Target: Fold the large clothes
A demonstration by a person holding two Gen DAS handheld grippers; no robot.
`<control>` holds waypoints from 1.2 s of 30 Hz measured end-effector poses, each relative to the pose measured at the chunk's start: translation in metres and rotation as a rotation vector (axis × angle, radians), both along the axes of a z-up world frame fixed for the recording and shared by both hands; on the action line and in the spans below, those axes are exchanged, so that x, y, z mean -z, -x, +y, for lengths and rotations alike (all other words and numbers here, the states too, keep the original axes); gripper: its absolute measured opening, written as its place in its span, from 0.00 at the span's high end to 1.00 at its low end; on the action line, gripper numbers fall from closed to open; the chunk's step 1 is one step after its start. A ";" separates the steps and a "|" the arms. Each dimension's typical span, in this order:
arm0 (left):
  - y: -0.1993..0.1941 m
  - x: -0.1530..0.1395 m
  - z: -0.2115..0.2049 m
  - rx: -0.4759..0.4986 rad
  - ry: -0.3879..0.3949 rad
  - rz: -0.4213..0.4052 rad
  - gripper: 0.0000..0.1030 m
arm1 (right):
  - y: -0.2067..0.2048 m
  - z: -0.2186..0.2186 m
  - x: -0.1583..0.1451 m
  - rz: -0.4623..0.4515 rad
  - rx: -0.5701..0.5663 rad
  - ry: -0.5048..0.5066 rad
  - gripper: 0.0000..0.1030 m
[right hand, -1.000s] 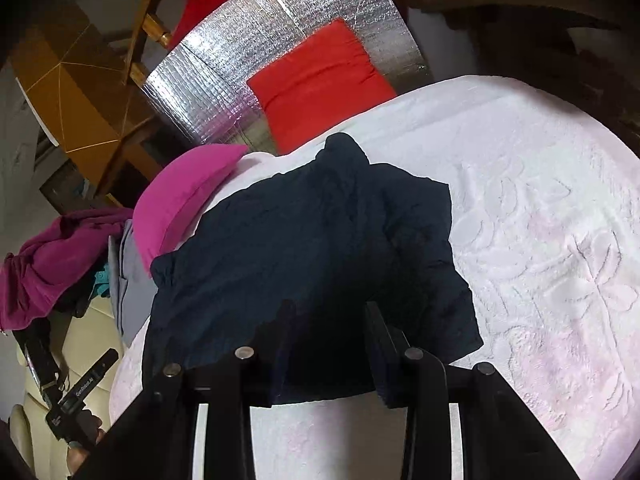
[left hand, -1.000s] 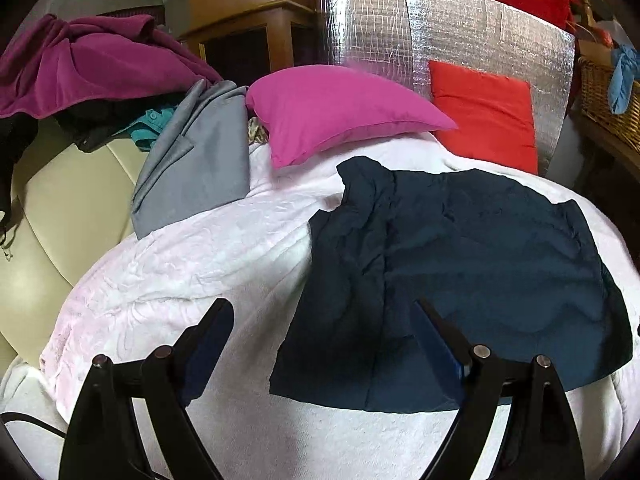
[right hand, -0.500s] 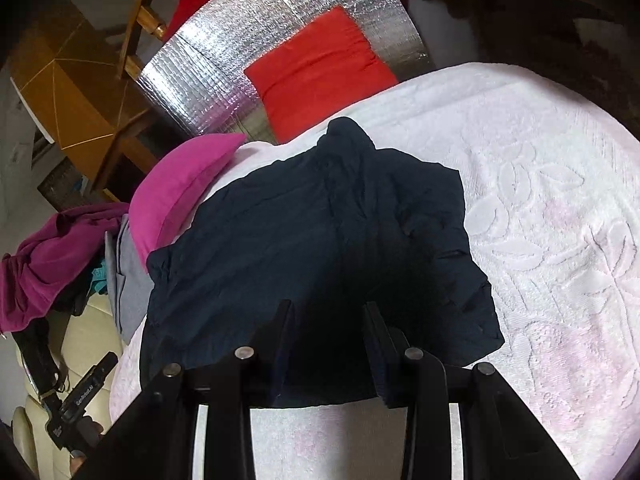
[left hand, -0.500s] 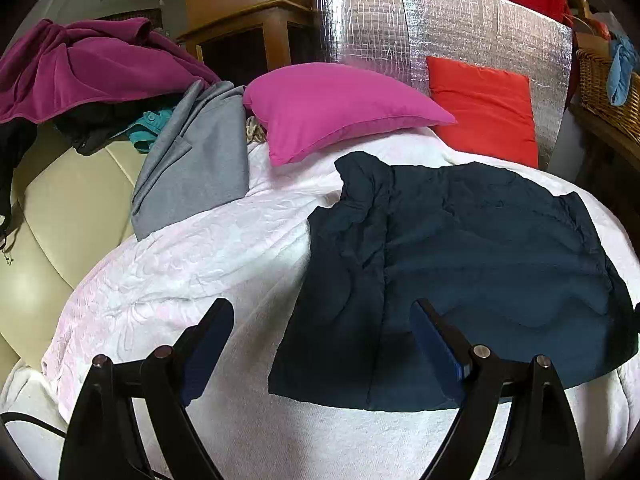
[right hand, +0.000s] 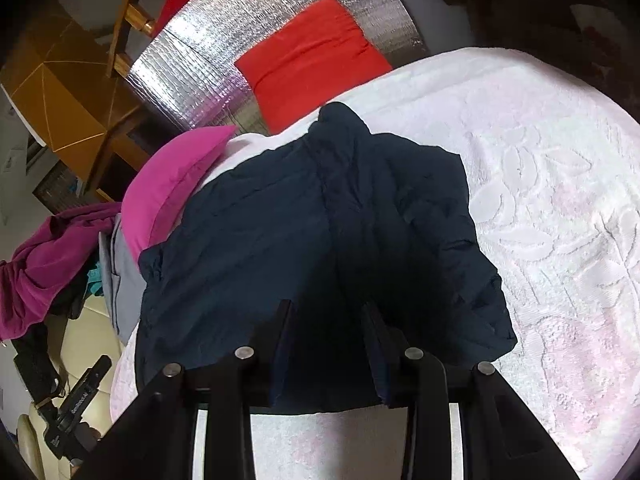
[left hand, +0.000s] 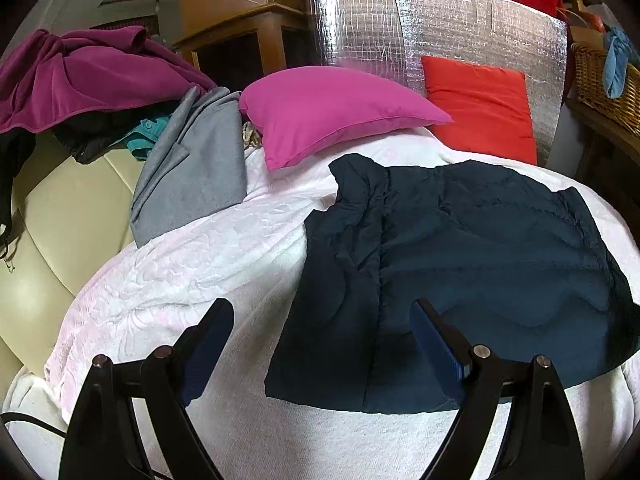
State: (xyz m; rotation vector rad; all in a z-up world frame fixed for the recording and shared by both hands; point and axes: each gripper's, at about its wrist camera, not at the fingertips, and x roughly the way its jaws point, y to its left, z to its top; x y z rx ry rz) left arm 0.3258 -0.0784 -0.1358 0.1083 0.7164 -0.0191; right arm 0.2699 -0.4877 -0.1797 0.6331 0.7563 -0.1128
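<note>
A dark navy padded vest (left hand: 460, 272) lies flat on a white embossed bedspread (left hand: 200, 264), collar toward the pillows. It also shows in the right wrist view (right hand: 320, 232). My left gripper (left hand: 322, 320) is open wide and empty, hovering above the vest's near left corner. My right gripper (right hand: 326, 316) is open, narrower, and empty, hovering above the vest's near hem. The other gripper (right hand: 76, 404) shows at the lower left of the right wrist view.
A magenta pillow (left hand: 332, 112) and a red pillow (left hand: 480, 108) lean on a silver foil panel (left hand: 400, 28) at the head. A grey garment (left hand: 192, 176) and a purple garment (left hand: 80, 76) pile on a cream sofa (left hand: 68, 216) at left. A wicker basket (left hand: 608, 80) stands at right.
Both grippers have drifted slightly back and up from the vest, which now shows a bit lower and fuller. The vest has not moved. Jaw openings are unchanged.
</note>
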 end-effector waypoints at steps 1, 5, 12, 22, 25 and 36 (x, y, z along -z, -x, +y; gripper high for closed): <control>0.000 0.001 -0.001 0.001 -0.001 0.004 0.13 | -0.004 0.000 0.005 0.018 0.000 0.003 0.63; -0.007 0.013 -0.001 0.005 -0.006 0.053 0.13 | -0.013 -0.005 0.020 0.059 -0.009 -0.020 0.63; -0.014 0.038 0.030 -0.017 0.197 0.252 0.13 | 0.009 -0.027 0.004 0.000 0.015 -0.111 0.58; -0.011 0.079 0.067 -0.091 0.587 0.488 0.13 | 0.046 -0.088 0.003 -0.038 0.141 -0.219 0.33; -0.013 0.088 0.071 -0.122 0.635 0.508 0.13 | 0.039 -0.088 0.011 -0.006 0.126 -0.210 0.32; -0.024 0.099 0.086 -0.135 0.802 0.449 0.15 | 0.008 -0.073 0.041 0.027 0.088 -0.211 0.23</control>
